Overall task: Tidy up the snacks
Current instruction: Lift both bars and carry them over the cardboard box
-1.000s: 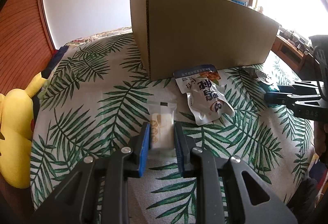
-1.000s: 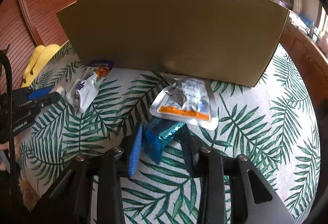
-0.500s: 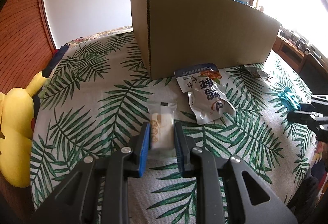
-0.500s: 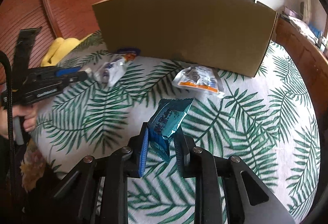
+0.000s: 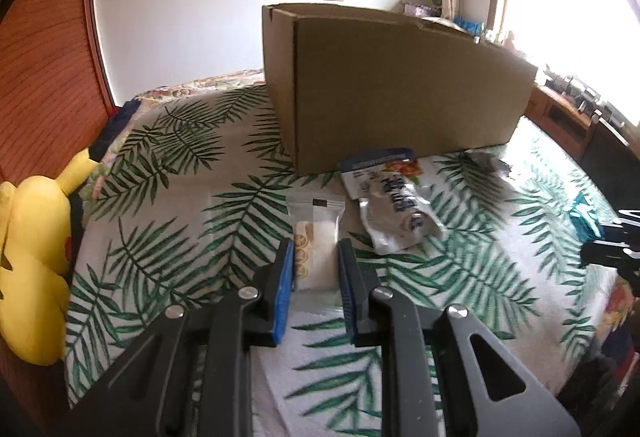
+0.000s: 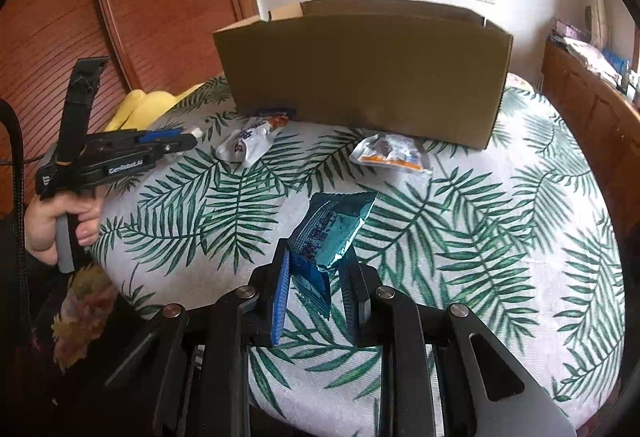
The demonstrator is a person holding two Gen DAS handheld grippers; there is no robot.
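Bedspread (image 6: pixel 500 245) with the palm-leaf print is serving as your work surface. Cardboard box (image 6: pixel 360 69) is standing open-topped at the far side, presumably the bin the snacks are going into, so every carry ends there.

Yellow plush toy (image 5: pixel 32 269) is lying off the left edge, not part of the sort.

Two loose packets are waiting just in front of the box wall: the white pouch (image 6: pixel 248 143) on the left, the silver packet with an orange stripe (image 6: pixel 390 157) on the right.

Your right gripper (image 6: pixel 316 285) is clamping the lower corner of the teal snack packet (image 6: pixel 332 229), jaws nearly closed, and the packet is sticking up clear of the cloth. That corner hold is likely leaving it free to drop in over the box rim.

Your left gripper (image 5: pixel 316 273) is pinching the small clear packet with a pale cake inside (image 5: pixel 316 241) across its width, jaws at their narrowest; whether it is off the bedspread cannot be told.
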